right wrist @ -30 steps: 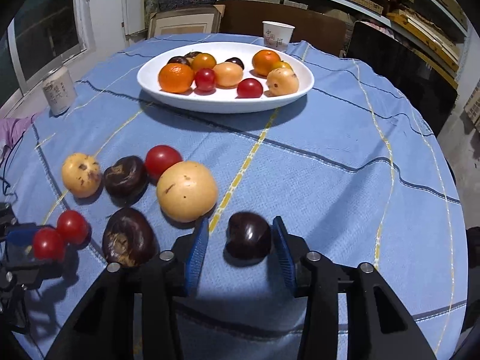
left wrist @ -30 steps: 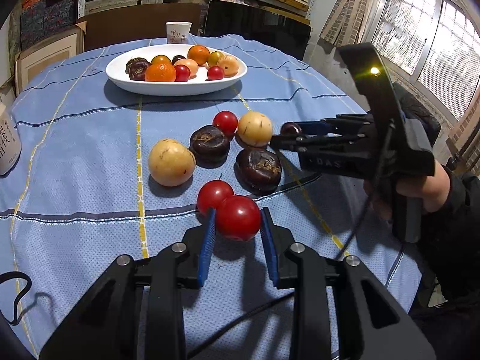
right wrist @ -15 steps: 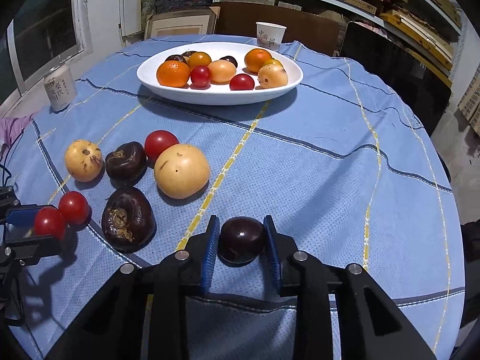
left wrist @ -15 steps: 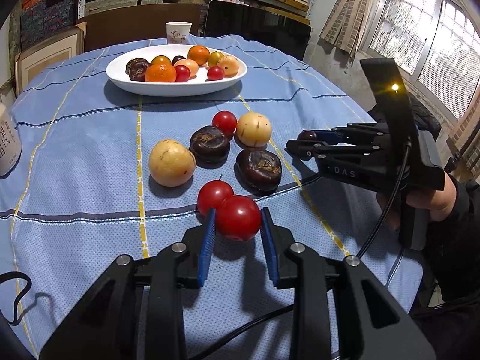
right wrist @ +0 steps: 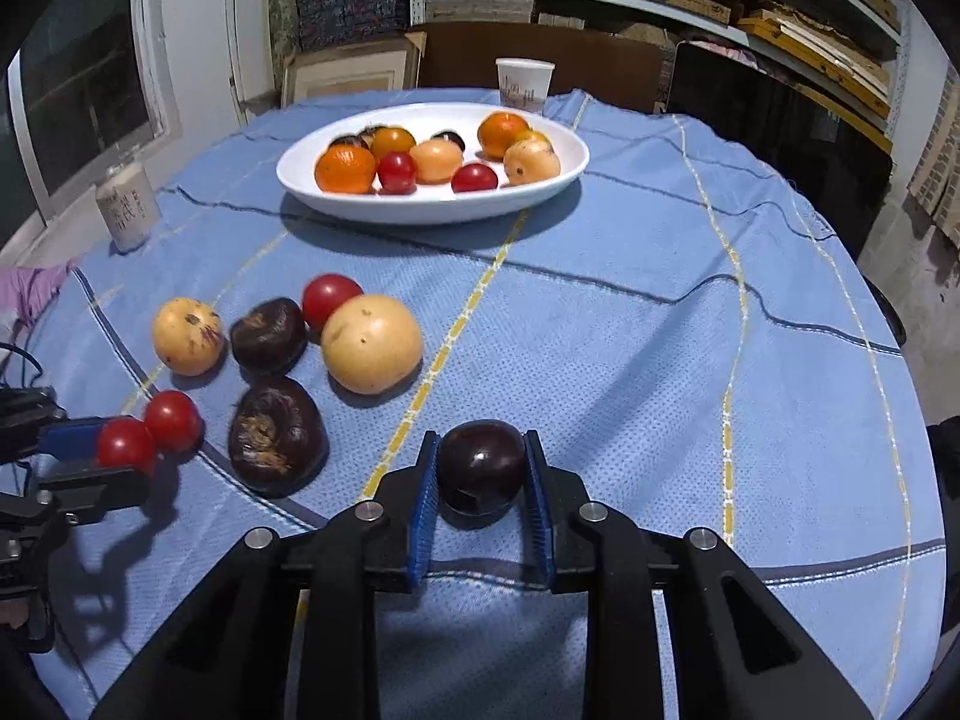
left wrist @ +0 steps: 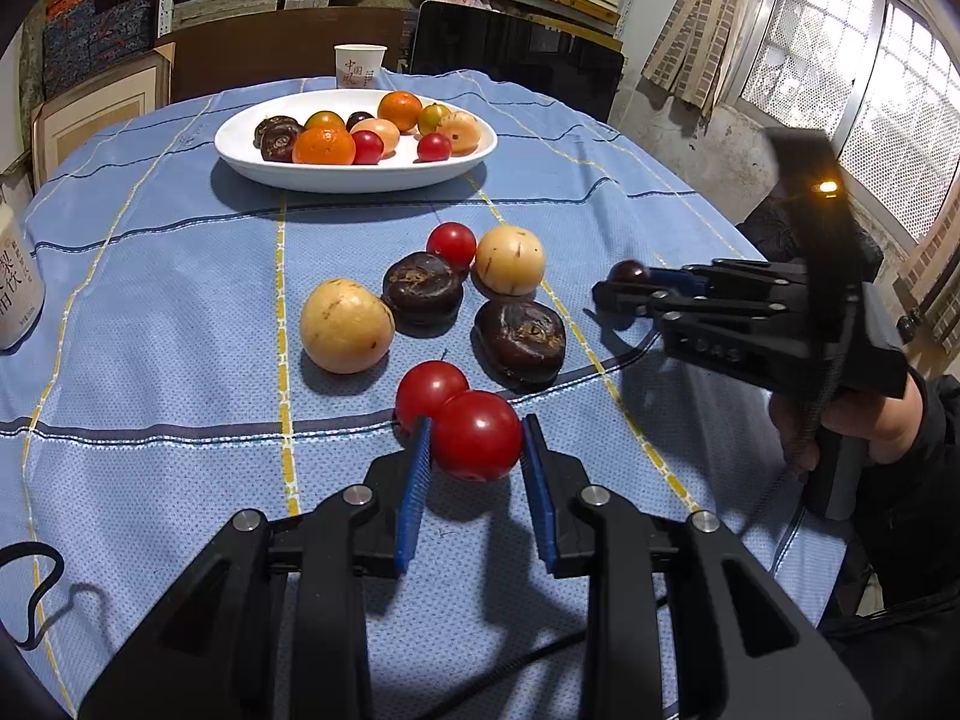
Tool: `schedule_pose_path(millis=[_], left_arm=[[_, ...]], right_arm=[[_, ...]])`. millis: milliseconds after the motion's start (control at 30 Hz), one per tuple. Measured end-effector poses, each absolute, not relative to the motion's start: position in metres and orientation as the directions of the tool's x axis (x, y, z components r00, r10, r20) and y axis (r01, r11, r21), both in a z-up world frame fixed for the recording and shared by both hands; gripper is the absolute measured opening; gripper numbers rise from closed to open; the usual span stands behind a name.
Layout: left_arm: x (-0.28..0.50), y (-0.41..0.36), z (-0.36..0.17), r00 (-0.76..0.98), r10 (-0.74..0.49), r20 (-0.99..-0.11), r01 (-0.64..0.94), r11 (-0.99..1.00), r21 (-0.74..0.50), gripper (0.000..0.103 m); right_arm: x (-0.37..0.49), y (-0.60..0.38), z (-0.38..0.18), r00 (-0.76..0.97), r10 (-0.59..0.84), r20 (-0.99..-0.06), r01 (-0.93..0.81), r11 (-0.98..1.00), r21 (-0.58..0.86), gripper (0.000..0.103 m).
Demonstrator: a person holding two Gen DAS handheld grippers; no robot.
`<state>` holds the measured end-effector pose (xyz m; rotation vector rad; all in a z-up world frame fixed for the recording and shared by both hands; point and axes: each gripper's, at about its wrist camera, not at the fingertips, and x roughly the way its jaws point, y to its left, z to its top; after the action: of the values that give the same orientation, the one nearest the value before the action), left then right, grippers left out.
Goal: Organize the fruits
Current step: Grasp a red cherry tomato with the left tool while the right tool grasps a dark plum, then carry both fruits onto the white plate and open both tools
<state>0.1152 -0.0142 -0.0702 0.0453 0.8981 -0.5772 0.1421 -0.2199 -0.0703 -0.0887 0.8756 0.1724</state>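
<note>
My left gripper (left wrist: 475, 447) is shut on a red tomato (left wrist: 477, 435) and holds it just above the blue cloth; it shows at the left of the right wrist view (right wrist: 126, 447). A second red tomato (left wrist: 427, 387) lies right behind it. My right gripper (right wrist: 480, 468) is shut on a dark purple plum (right wrist: 480, 466), lifted a little off the cloth; the plum (left wrist: 627, 271) shows at its tips in the left wrist view. The white oval plate (left wrist: 360, 177) with several fruits stands at the far middle of the table.
On the cloth between grippers and plate lie two yellow fruits (left wrist: 346, 325) (left wrist: 510, 260), two dark wrinkled fruits (left wrist: 423, 288) (left wrist: 521, 335) and a red tomato (left wrist: 451, 244). A paper cup (left wrist: 359, 65) stands behind the plate, a white bottle (right wrist: 126, 205) at the left edge.
My right gripper has closed on the dark plum and raised it slightly, drawing back. My left gripper stays shut on the red tomato, barely moved.
</note>
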Motion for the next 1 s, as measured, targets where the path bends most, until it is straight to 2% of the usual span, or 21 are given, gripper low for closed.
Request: schedule_pose_path(millis=[467, 667, 1000], left_arm=[[0.123, -0.005, -0.037, 0.558, -0.434, -0.707, 0.465, 0.869, -0.167, 0.029], [0.157, -0.011, -0.002, 0.639, -0.379, -0.669, 0.452, 0.889, -0.072, 0.029], [0.228, -0.023, 0.012, 0.670, -0.326, -0.667, 0.432, 0.902, -0.008, 0.029]], right_arm=[[0.140, -0.236, -0.027, 0.679, 0.181, -0.711, -0.207, 0.977, 0.051, 0.027], [0.155, -0.238, -0.006, 0.704, 0.202, -0.681, -0.222, 0.973, 0.060, 0.027], [0.212, -0.222, 0.021, 0.726, 0.227, -0.648, -0.261, 0.964, 0.046, 0.027]])
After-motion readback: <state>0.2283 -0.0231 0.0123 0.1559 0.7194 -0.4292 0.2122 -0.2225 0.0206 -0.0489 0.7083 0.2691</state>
